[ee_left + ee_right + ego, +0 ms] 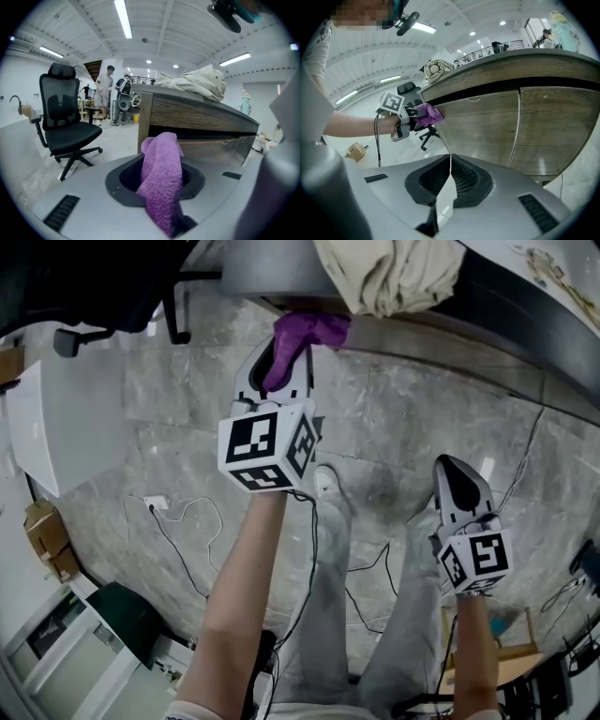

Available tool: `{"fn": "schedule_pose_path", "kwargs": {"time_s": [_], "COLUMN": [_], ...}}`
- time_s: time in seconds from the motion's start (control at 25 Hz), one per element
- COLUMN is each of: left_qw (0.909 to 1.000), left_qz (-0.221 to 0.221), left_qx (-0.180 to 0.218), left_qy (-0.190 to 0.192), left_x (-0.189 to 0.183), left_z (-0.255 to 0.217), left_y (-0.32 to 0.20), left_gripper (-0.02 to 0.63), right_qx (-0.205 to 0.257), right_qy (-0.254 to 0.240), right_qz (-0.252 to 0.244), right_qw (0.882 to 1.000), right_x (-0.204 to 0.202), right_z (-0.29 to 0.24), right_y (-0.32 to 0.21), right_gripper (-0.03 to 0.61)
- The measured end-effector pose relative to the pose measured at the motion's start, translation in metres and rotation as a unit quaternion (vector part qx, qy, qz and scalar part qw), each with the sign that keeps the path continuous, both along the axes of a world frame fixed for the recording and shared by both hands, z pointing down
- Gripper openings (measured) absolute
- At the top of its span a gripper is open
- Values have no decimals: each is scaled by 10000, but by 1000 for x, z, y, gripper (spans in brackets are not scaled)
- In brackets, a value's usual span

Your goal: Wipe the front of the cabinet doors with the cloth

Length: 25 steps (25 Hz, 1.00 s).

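A purple cloth hangs out of my left gripper, which is shut on it. In the left gripper view the cloth droops over the jaws, just short of the wood-fronted cabinet. The right gripper view shows the cloth meeting the left end of the cabinet doors, just under the dark worktop. My right gripper hangs lower and to the right, apart from the cabinet. Its jaws are shut with nothing between them.
A beige cloth bundle lies on the cabinet top. A black office chair stands left of the cabinet. Cables trail over the grey floor beside the person's legs. A cardboard box and a white table are at the left.
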<state>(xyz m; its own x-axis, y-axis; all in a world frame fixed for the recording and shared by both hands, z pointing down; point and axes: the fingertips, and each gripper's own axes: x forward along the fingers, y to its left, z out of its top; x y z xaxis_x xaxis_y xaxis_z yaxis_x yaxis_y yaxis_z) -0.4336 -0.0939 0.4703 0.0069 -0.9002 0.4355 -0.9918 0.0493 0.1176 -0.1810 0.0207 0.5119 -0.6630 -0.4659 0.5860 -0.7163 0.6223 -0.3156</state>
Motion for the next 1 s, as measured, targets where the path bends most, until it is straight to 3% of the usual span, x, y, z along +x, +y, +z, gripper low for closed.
{"fn": "schedule_pose_path", "kwargs": {"time_s": [0.16, 0.28, 0.52, 0.72, 0.88, 1.0], "left_qw": [9987, 9976, 9958, 9863, 9810, 9805], "left_qz": [-388, -379, 438, 1372, 1715, 1730], "left_qx": [68, 155, 91, 20, -96, -232], "left_qy": [313, 553, 797, 920, 906, 903], "left_x": [-8, 20, 144, 259, 311, 324], "left_z": [-3, -3, 10, 24, 42, 53], "left_y": [17, 34, 43, 22, 1, -11], "left_gripper": [103, 103, 103, 103, 103, 103], "right_qx": [-29, 18, 69, -53, -98, -146], "right_qy": [-122, -115, 102, 238, 173, 143], "right_qz": [-188, -272, 9, 344, 499, 557], "right_qw": [9997, 9996, 9999, 9991, 9986, 9982], "right_x": [-13, 0, 78, 139, 166, 178], "right_z": [-4, -8, -10, -3, 3, 8], "right_y": [9, 9, -1, 2, 2, 5], "right_gripper": [28, 28, 28, 28, 28, 28]}}
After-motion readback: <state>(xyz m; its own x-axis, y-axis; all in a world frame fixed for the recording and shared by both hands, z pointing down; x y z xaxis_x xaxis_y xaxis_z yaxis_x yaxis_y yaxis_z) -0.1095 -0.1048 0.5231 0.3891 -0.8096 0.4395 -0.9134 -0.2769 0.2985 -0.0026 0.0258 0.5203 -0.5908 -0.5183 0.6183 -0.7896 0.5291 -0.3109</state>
